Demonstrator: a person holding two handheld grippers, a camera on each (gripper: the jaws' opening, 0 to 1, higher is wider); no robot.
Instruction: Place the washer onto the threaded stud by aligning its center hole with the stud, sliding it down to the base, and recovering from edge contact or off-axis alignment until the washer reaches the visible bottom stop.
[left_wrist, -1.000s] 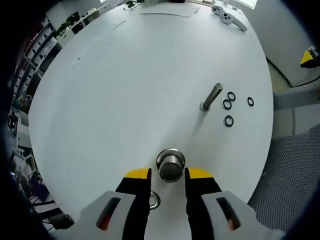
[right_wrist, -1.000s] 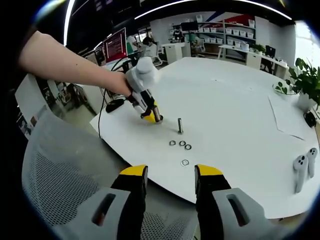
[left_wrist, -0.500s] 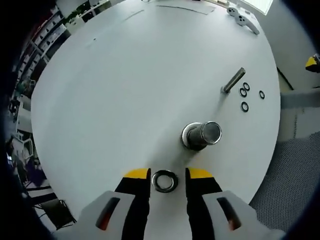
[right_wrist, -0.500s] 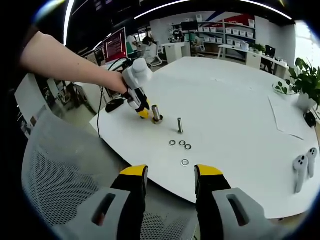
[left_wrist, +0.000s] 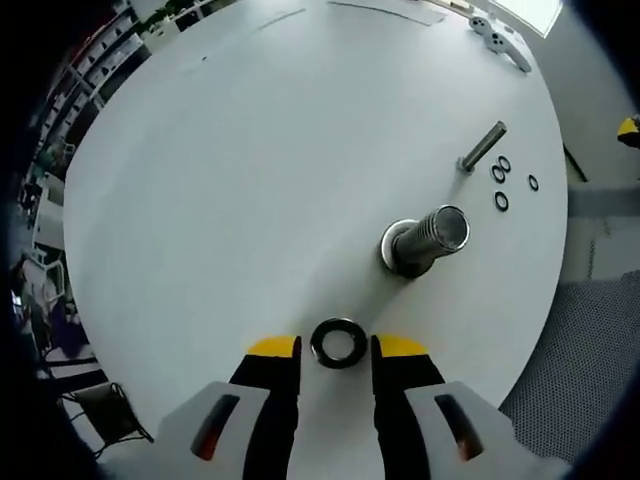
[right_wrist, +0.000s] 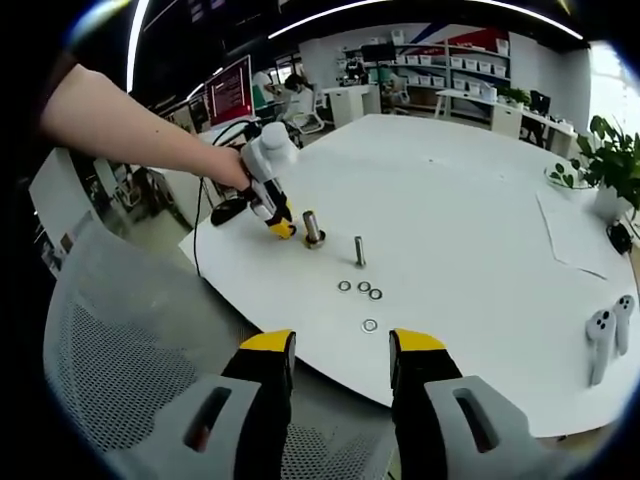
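Right gripper view takes in the broad round white table (right_wrist: 470, 200) from beyond its near edge, a grey mesh chair back (right_wrist: 130, 380) below and wide bare tabletop stretching toward the far rim. Left gripper view looks steeply down on the same table (left_wrist: 250, 160), with open surface on every side of the parts. The person's bare forearm (right_wrist: 130, 125) reaches in from the left, holding the left gripper (right_wrist: 277, 226) close to the table's near-left edge. The right gripper (right_wrist: 340, 350), yellow-tipped jaws apart and holding nothing, hangs off the table. Two white handheld controllers (right_wrist: 607, 340) lie near the right edge. A thick steel stud on a round base (left_wrist: 425, 243) stands upright, a thinner steel bolt (left_wrist: 482, 146) beyond it. The left gripper (left_wrist: 337, 350) has its jaws spread, and the dark steel washer (left_wrist: 338, 342) lies flat on the table between the tips, not visibly gripped. Three small washers (left_wrist: 501, 180) lie beside the bolt; the right gripper view counts four (right_wrist: 362, 295)
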